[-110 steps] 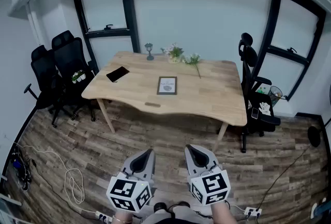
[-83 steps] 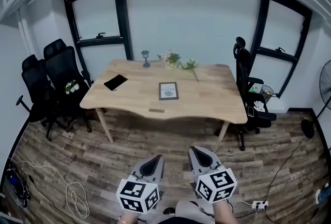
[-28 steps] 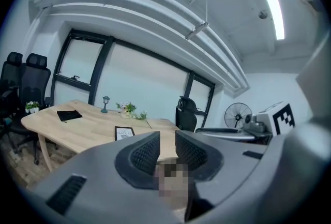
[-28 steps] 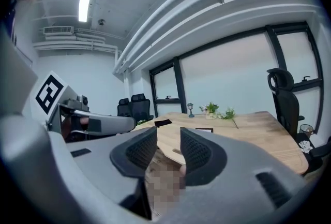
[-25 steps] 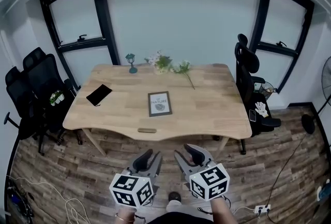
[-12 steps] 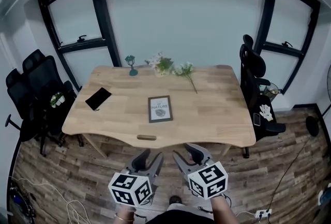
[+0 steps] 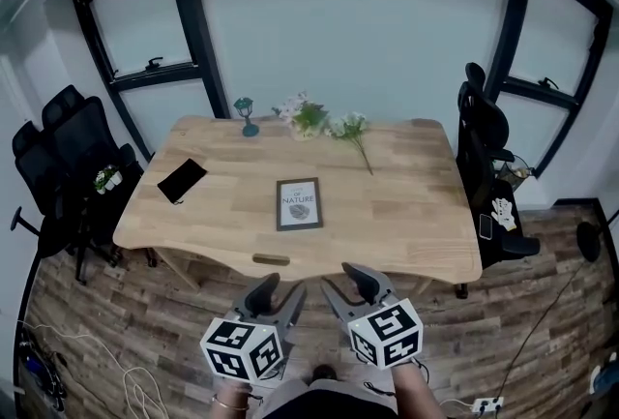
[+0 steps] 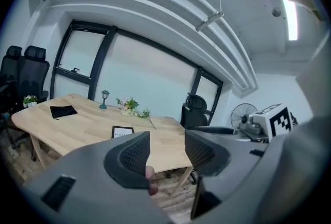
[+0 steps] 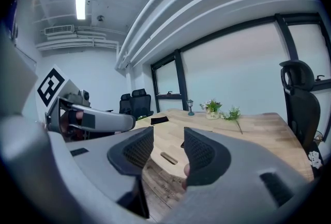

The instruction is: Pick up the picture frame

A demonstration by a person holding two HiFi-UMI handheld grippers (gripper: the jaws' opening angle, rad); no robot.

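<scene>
Picture frame [image 7: 298, 204] printed "NATURE", flat on table [image 7: 406, 214], left tool [image 7: 278, 293] and right tool [image 7: 348, 286] just opened wide, empty

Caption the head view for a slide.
Left gripper and right gripper, jaws just opened, empty, face picture frame on table.

Pale wooden table [image 7: 406, 214] ahead of me, its near edge wavy. The picture frame [image 7: 298, 204] lies flat near the middle. Well apart on the left, a flat black slab [image 7: 181, 180] rests at an angle. Along the far edge stand a small teal lantern [image 7: 246, 116] and a flower bunch [image 7: 307, 117], then a loose sprig [image 7: 355, 134] lying flat.
</scene>
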